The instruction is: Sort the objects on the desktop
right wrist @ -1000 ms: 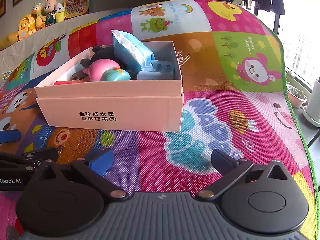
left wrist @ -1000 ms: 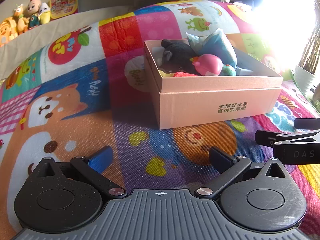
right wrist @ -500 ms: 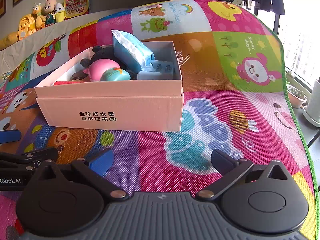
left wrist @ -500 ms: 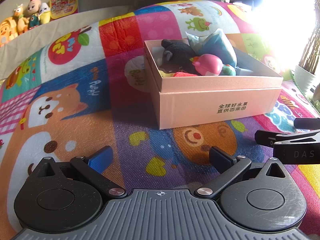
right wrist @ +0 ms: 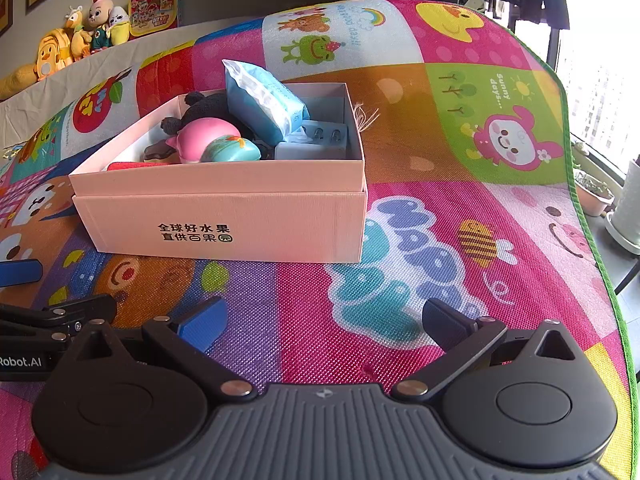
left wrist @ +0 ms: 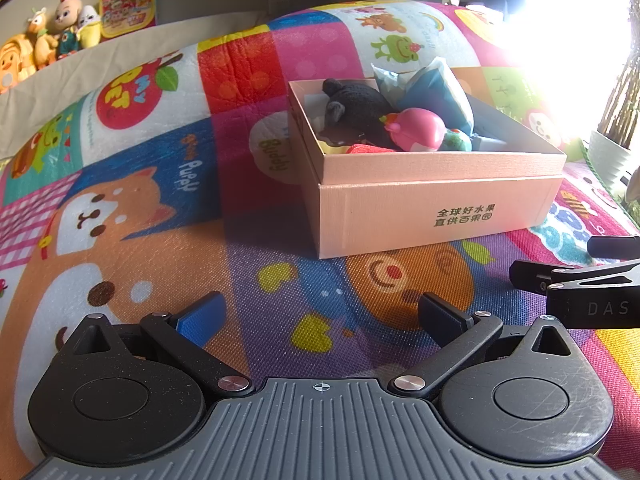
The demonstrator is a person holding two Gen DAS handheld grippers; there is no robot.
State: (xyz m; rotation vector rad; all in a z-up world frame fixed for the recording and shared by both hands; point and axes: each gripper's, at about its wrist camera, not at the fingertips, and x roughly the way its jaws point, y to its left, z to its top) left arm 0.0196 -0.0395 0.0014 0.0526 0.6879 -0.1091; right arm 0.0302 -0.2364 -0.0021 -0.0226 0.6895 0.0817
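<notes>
A pink cardboard box [left wrist: 436,208] [right wrist: 224,220] stands on the colourful play mat. Inside it lie a black plush toy [left wrist: 356,108] [right wrist: 208,110], a pink squishy toy [left wrist: 418,132] [right wrist: 206,138], a teal toy [right wrist: 232,152], a blue tissue pack [left wrist: 436,92] [right wrist: 262,102], a red item [left wrist: 370,148] and a white plug block [right wrist: 320,142]. My left gripper [left wrist: 320,314] is open and empty, low over the mat in front of the box. My right gripper [right wrist: 324,320] is open and empty too, in front of the box's right corner.
The play mat [left wrist: 140,216] [right wrist: 460,152] covers the surface; its green edge [right wrist: 576,184] drops off at the right. Plush toys [right wrist: 80,36] line a ledge at the back left. Potted plants [left wrist: 612,136] stand at the right, by the bright window.
</notes>
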